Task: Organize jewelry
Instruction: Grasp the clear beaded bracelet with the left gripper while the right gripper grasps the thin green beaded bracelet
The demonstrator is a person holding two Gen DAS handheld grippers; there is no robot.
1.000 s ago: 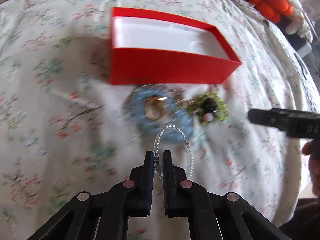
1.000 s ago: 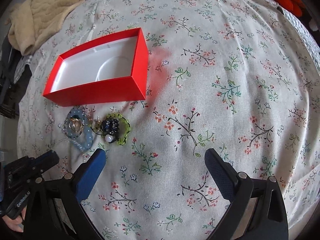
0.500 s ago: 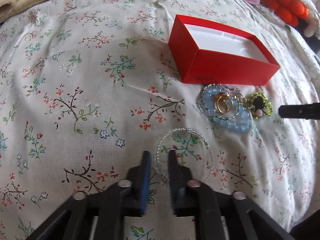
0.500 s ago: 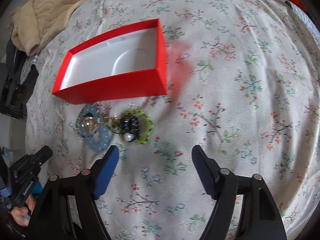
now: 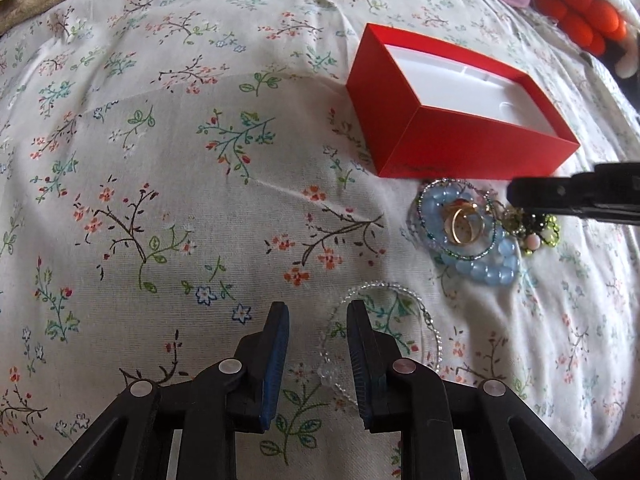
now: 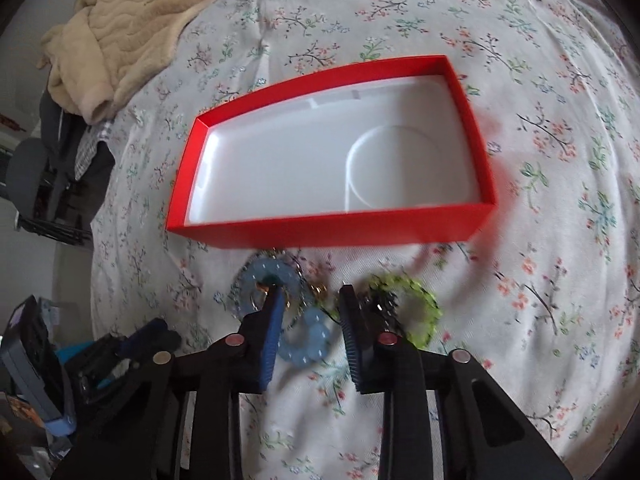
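Pick-up step: right gripper (image 6: 308, 300) closing over jewelry heap (image 6: 304, 312) beside empty red box (image 6: 332, 232), nothing pinched yet. Left gripper (image 5: 318, 312) released, straddling clear bead bracelet (image 5: 420, 304). Next: firm pinch, lift, drop into box.

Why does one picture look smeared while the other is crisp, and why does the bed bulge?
Right wrist view: motion blur smears the red box and green bracelet. Left wrist view: sharp, clear bead bracelet readable. Both: the fisheye lens curves the bedspread; soft daylight, faint shadows.
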